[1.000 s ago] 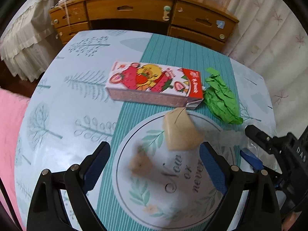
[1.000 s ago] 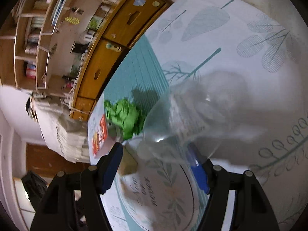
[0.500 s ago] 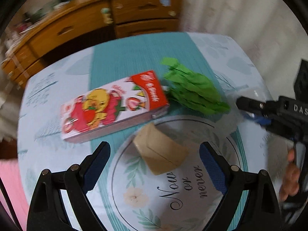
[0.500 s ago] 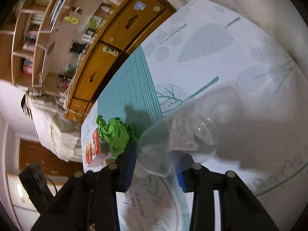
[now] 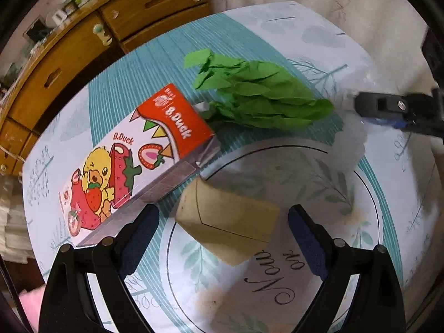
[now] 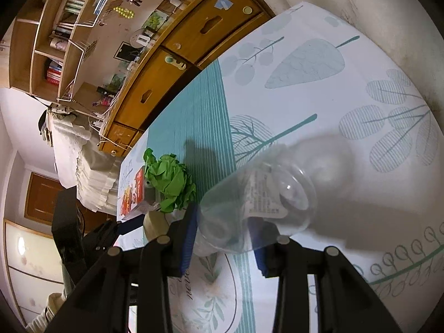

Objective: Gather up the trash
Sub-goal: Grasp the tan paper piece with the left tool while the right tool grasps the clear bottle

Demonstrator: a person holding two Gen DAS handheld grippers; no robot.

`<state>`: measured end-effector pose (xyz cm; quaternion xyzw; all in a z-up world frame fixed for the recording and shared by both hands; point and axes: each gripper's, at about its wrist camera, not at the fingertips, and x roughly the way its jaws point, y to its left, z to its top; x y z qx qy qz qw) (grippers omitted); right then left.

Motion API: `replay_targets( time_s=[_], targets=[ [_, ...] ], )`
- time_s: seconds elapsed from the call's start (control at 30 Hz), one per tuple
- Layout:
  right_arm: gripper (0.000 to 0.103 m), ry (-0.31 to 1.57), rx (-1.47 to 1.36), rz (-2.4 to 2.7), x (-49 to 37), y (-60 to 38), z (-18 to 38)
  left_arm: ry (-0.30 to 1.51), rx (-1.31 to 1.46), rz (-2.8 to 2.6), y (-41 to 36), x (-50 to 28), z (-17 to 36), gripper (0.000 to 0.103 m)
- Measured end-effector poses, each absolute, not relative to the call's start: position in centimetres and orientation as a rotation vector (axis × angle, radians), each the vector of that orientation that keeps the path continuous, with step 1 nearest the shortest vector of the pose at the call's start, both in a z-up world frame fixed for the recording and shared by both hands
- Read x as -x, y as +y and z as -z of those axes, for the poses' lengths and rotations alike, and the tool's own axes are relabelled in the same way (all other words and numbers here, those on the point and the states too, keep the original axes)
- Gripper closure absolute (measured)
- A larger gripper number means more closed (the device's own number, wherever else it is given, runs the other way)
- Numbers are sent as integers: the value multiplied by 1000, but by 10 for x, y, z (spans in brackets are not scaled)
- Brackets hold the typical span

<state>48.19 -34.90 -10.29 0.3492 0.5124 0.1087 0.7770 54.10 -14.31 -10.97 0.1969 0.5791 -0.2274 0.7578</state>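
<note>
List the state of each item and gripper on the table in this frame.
Left gripper: open, above the brown carton, not touching.
Right gripper: shut on the clear cup.
Clear cup: on its side, squeezed between the pads.
Brown carton: flattened, lying on the table.
B.Duck box: lying flat, end flap open.
Green paper: crumpled, beside the box.

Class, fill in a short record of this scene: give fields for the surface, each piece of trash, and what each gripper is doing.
surface: table with leaf-print cloth
trash 1: B.Duck carton, lying flat
trash 2: crumpled green paper, beside the carton
trash 3: flattened cardboard tube
trash 4: clear plastic cup
left gripper: open, above the cardboard tube
right gripper: shut on the clear plastic cup
</note>
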Motion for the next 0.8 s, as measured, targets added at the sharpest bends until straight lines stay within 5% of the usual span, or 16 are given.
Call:
replay_targets(
  time_s=[0.2,0.27,0.33,0.8],
  targets=[
    [68,1109,-738,-238,-479,-347,102,1268,-312,454,-132,-551,114,12],
    [68,1111,-734,-240,-477,-345,102,1248,-301,452,-131,-548,113,20],
    [68,1112,-730,-241,-473,-344,101,1221,-290,455,-127,-542,108,39],
    [68,1132,-665,-271,-424,-313,87,1250,-155,399,-115,-464,102,39]
  ],
)
